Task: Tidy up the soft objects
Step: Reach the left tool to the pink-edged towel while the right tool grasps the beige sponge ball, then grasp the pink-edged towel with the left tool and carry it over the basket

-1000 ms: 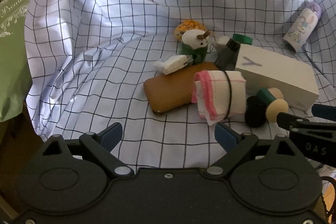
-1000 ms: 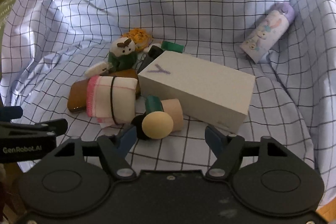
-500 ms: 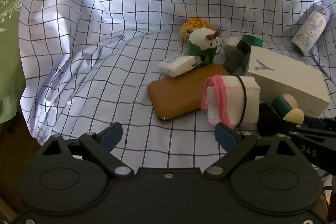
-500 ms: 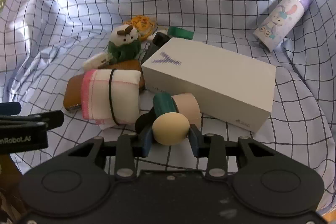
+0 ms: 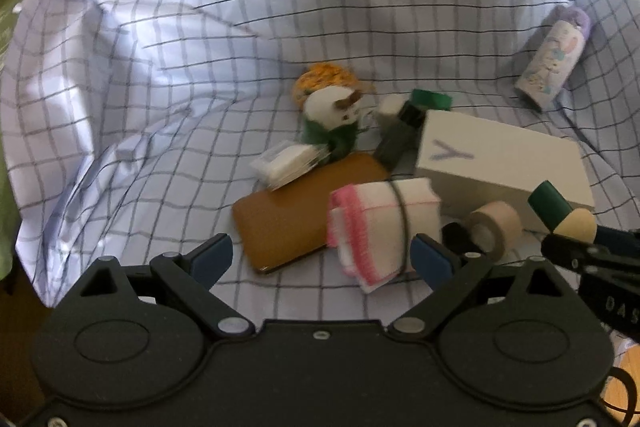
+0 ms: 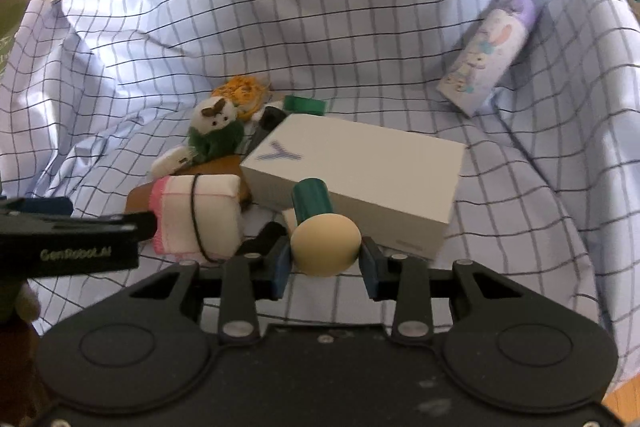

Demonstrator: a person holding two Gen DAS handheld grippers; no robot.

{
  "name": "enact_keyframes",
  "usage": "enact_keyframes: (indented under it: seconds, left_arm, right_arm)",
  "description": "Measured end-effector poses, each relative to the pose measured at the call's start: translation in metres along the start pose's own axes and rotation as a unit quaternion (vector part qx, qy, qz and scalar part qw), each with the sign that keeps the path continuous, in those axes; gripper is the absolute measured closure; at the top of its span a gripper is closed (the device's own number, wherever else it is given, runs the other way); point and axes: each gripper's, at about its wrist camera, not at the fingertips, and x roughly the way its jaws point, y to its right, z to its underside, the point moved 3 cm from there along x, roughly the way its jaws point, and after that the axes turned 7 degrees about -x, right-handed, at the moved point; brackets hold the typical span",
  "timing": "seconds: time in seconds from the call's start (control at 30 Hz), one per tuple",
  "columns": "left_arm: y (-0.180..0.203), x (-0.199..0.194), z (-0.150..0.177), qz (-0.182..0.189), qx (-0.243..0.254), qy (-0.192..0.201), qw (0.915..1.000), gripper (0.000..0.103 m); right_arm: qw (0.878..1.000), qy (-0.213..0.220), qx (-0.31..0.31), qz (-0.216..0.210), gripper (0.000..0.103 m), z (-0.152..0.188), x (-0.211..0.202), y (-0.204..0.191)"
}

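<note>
My right gripper [image 6: 325, 263] is shut on a beige sponge [image 6: 325, 247] with a green handle [image 6: 311, 201], held just above the checked cloth [image 6: 320, 27]. The left wrist view shows the same sponge [image 5: 576, 225] at the right edge, in front of the white box [image 5: 500, 163]. My left gripper [image 5: 322, 259] is open with nothing between its fingers. Just beyond its right finger lies a rolled white towel [image 5: 380, 223] with a pink edge and a black band. A white and green plush toy [image 5: 332, 119] and an orange knitted piece [image 5: 324, 79] sit further back.
A brown case [image 5: 292, 223] lies under the towel, with a tissue pack [image 5: 288, 163] on its far end. A beige tape roll [image 5: 494, 227] and a black pad [image 5: 456, 235] lie by the box. A lilac bottle [image 5: 554, 63] leans at the far right. The cloth rises in folds all around.
The right gripper closed on the beige sponge and raised it off the tape roll and black pad. The left gripper shifted toward the rolled towel and stayed open.
</note>
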Motion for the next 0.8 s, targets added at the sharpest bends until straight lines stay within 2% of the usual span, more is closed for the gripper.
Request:
enact_keyframes:
  seconds: [0.3, 0.6, 0.67, 0.73, 0.8]
  left_arm:
    - [0.031, 0.025, -0.013, 0.016, 0.008, -0.023, 0.9996, 0.009]
    - [0.042, 0.059, -0.011, -0.019, 0.012, -0.044, 0.9988, 0.010]
    - [0.041, 0.063, -0.010, -0.018, 0.009, -0.051, 0.9985, 0.013]
    - [0.040, 0.064, -0.010, -0.007, 0.004, -0.055, 0.9984, 0.026]
    - [0.040, 0.060, -0.011, 0.000, -0.004, -0.058, 0.9983, 0.027]
  right_arm:
    - [1.000, -0.014, 0.018, 0.006, 0.068, 0.014, -0.005, 0.012]
    - [1.000, -0.019, 0.025, 0.002, 0.068, 0.023, -0.005, 0.015]
    - [0.999, -0.020, 0.025, 0.003, 0.068, 0.024, -0.006, 0.015]
    - [0.999, -0.021, 0.026, 0.004, 0.068, 0.026, -0.007, 0.014]
    - [0.999, -0.019, 0.026, 0.006, 0.068, 0.027, -0.009, 0.014]
